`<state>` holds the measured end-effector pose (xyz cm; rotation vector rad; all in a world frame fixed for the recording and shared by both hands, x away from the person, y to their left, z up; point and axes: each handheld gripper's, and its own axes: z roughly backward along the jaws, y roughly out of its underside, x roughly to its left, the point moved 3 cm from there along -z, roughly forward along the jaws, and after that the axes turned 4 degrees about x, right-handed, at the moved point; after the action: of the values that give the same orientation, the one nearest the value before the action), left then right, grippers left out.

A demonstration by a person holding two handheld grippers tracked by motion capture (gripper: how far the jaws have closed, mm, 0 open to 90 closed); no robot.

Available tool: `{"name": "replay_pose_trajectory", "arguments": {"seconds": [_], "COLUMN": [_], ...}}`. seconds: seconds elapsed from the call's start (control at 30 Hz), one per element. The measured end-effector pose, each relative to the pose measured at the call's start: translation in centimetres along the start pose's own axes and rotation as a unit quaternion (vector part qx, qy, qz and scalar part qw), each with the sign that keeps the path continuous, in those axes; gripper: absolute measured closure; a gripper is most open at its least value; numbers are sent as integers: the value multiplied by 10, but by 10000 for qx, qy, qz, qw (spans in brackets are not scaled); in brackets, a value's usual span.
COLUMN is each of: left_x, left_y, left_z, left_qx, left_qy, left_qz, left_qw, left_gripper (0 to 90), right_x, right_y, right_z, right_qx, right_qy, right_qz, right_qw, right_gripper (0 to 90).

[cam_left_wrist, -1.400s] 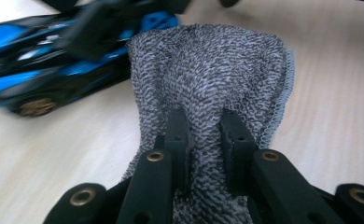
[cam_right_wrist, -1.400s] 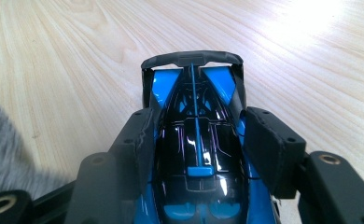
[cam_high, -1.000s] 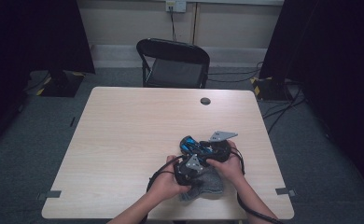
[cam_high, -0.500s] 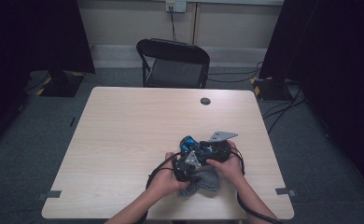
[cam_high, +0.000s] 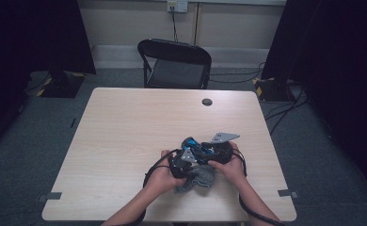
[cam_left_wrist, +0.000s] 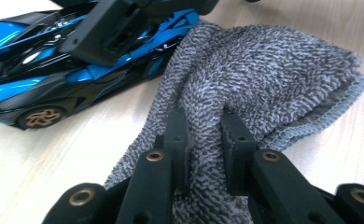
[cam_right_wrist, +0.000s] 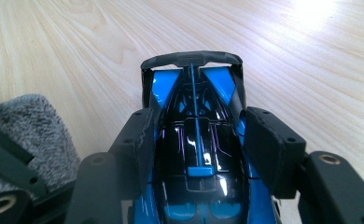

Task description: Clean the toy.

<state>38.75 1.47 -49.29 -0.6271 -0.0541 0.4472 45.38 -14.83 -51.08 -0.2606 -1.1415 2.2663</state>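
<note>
A blue and black toy car (cam_right_wrist: 196, 140) lies on the wooden table (cam_high: 134, 127), clamped at its sides by my right gripper (cam_right_wrist: 196, 140). The same car (cam_left_wrist: 54, 70) appears at the upper left of the left gripper view, with the right gripper's jaws over it. A grey knitted cloth (cam_left_wrist: 250, 74) lies beside the car, and my left gripper (cam_left_wrist: 203, 135) is shut on a fold of it. In the high view both hands meet near the table's front edge: the car (cam_high: 196, 146), the cloth (cam_high: 198, 179), my left gripper (cam_high: 184, 162) and my right gripper (cam_high: 217, 150) bunch together.
A small dark round disc (cam_high: 207, 101) lies on the table's far side. A black folding chair (cam_high: 174, 63) stands behind the table. Cables (cam_high: 245, 207) trail from the grippers over the front edge. The left half of the table is bare wood.
</note>
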Motion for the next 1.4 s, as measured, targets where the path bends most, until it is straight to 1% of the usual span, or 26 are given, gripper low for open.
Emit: {"name": "replay_pose_trajectory", "arguments": {"seconds": [0.2,0.27,0.3,0.33,0.4,0.43,0.5,0.63,0.93,1.13,1.2,1.4], "left_x": [5,8,10,11,13,14,15,19,30,36,38,42], "left_y": [1,2,3,4,5,5,6,7,13,16,17,18], "left_z": [3,4,5,6,7,7,8,10,16,19,19,22], "left_qx": [35,18,55,19,0,12,0,-23,-54,-61,-93,-84], "left_qy": [-154,-203,-222,-232,-248,-256,-277,-342,-490,-541,-571,-628], "left_qz": [16,55,34,100,160,138,191,194,396,517,545,583], "left_qw": [9999,9998,9997,9997,9996,9996,9994,9992,9980,9972,9968,9963], "left_gripper": [756,756,756,756,755,756,756,756,756,756,756,756], "right_x": [0,0,0,0,0,0,0,0,0,0,0,1], "right_y": [0,0,0,0,0,0,0,0,0,1,1,1], "right_z": [0,0,0,0,0,0,0,0,0,0,0,0], "right_qx": [0,-5,-7,-6,-11,-11,-11,-15,-15,-27,-30,-41], "right_qy": [-3,-7,-2,2,3,0,4,3,9,13,13,19], "right_qz": [-2,-7,-13,-12,-11,-10,-7,-12,9,18,17,40], "right_qw": [10000,10000,10000,10000,10000,10000,10000,10000,10000,10000,10000,10000], "right_gripper": [442,442,442,442,442,442,442,442,442,441,442,441]}}
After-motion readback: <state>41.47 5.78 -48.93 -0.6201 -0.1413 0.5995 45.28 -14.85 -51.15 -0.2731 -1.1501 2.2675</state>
